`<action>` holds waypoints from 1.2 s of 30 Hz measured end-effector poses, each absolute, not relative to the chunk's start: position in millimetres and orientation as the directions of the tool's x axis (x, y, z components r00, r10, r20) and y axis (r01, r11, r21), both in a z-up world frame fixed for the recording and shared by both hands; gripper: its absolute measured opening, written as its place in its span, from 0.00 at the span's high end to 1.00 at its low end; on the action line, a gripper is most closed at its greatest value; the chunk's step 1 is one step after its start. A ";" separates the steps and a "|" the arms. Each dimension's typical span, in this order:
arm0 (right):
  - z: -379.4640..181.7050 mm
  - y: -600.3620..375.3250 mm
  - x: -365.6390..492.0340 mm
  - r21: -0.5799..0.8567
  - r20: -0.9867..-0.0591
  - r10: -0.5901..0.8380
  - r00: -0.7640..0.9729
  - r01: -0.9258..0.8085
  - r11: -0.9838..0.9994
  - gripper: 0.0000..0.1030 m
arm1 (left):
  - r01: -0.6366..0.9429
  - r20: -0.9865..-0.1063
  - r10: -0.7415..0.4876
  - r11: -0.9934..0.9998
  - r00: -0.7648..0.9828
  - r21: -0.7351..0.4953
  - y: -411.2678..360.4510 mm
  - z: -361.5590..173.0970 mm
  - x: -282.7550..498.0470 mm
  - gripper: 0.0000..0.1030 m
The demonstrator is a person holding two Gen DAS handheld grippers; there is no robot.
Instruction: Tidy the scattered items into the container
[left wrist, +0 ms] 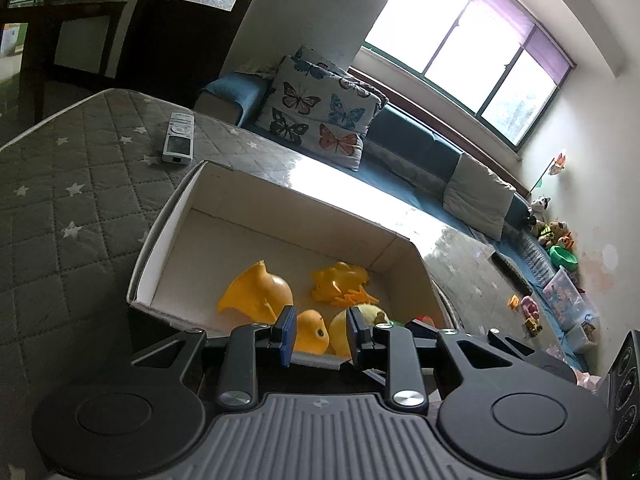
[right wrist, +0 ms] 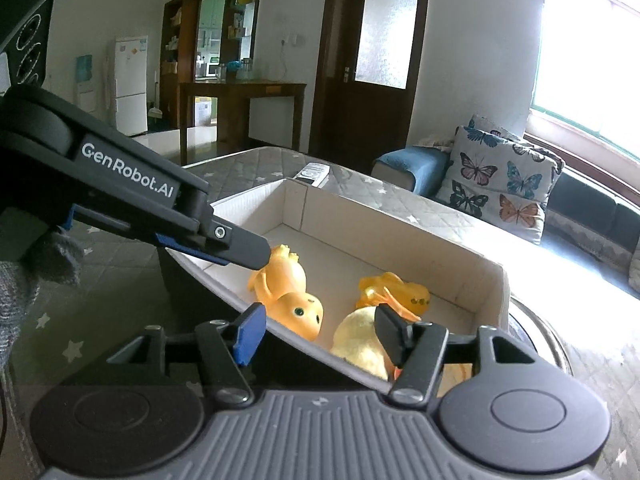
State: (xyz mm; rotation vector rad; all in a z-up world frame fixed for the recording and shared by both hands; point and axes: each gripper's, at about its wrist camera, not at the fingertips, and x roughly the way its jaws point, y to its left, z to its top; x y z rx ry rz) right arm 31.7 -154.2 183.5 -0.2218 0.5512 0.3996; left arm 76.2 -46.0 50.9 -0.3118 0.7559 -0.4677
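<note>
A white cardboard box [left wrist: 160, 236] [right wrist: 490, 276] stands on the grey star-quilted surface. In it lie an orange fin-shaped toy [left wrist: 256, 290], a yellow-orange frog toy [left wrist: 340, 280] [right wrist: 394, 288], an orange rubber animal [left wrist: 310, 332] [right wrist: 290, 288] and a pale yellow round toy [left wrist: 370, 318] [right wrist: 360, 340]. My left gripper [left wrist: 320, 330] is open and empty over the box's near edge, above the orange animal. It also shows in the right wrist view [right wrist: 256, 254], its tip touching that animal. My right gripper [right wrist: 318, 330] is open and empty at the box's near wall.
A white remote [left wrist: 179, 138] [right wrist: 312, 174] lies on the quilt behind the box. Butterfly cushions [left wrist: 320, 112] [right wrist: 500, 176] rest on a blue window bench. Small toys [left wrist: 528, 308] and a clear bin [left wrist: 568, 300] sit at the right.
</note>
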 end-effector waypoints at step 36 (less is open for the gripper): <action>159.6 -173.3 -41.8 -0.021 -0.558 0.289 0.778 -0.362 0.932 0.03 | 0.249 -0.657 -0.389 0.921 0.646 -0.300 -59.2 27.3 3.5 0.72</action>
